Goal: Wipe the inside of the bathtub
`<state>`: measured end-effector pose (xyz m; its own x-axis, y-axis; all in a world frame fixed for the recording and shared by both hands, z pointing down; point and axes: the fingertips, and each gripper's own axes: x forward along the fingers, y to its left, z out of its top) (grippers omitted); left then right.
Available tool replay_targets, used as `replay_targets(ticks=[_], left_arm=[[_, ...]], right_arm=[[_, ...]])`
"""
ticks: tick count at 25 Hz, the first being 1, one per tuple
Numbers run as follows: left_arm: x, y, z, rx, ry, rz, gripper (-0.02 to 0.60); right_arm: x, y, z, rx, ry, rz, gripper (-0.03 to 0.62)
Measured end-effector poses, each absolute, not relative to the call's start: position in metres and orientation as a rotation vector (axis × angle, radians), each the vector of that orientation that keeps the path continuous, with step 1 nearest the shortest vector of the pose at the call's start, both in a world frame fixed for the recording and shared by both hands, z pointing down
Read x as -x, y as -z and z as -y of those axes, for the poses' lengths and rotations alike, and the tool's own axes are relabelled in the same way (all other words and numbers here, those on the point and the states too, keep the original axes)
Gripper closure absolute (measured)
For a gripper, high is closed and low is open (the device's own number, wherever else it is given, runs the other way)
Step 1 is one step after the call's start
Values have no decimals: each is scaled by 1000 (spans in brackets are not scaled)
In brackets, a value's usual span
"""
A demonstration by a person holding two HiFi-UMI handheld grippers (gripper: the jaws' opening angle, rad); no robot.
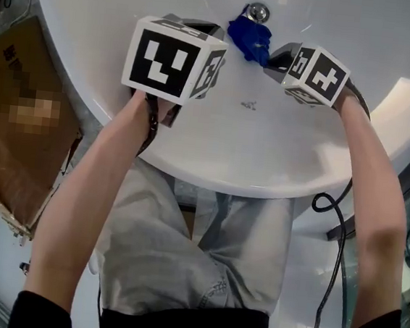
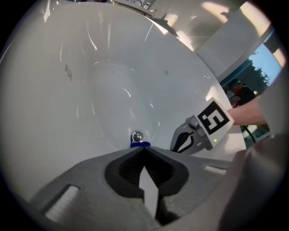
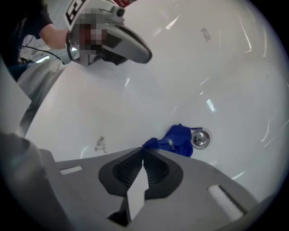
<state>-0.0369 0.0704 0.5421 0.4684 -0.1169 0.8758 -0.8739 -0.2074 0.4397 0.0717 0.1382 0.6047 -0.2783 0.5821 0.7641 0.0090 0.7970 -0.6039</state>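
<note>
The white bathtub (image 1: 264,151) fills the top of the head view. A blue cloth (image 1: 250,39) lies bunched on its floor beside the chrome drain (image 1: 259,12). My right gripper (image 1: 273,60) is shut on a corner of the blue cloth (image 3: 177,139), which trails from its tips toward the drain (image 3: 200,138). My left gripper (image 1: 218,32) is shut just left of the cloth. In the left gripper view only a blue sliver (image 2: 140,144) shows past its tips (image 2: 143,148), below the drain (image 2: 137,136). I cannot tell whether it touches the cloth.
A small grey mark (image 1: 248,104) sits on the tub floor near my grippers. A cardboard box (image 1: 21,75) stands on the floor at the left. A black cable (image 1: 339,239) hangs down at the right. The tub's front rim (image 1: 225,180) is against the person's legs.
</note>
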Motion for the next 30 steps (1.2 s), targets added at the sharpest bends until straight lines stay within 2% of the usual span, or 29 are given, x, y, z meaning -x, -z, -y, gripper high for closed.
replay_targets(ticks=[5,10,20,30], left_arm=[[34,-553,-72,-1636,-866,865,577],[37,-555,-71,-1629,-857,875,577],[29,-548,-77,-1632,-901,854,577],[1,-535,-79,-1703,-948,776,577]], right_arm=[[-105,-662,-130,390,-477,1601,580],[-119,-679,-135,356,-434,1537,580],[-143,-637,-164,560,-427,1470,580],[-136,-575,-186,607,-532,1572,580]])
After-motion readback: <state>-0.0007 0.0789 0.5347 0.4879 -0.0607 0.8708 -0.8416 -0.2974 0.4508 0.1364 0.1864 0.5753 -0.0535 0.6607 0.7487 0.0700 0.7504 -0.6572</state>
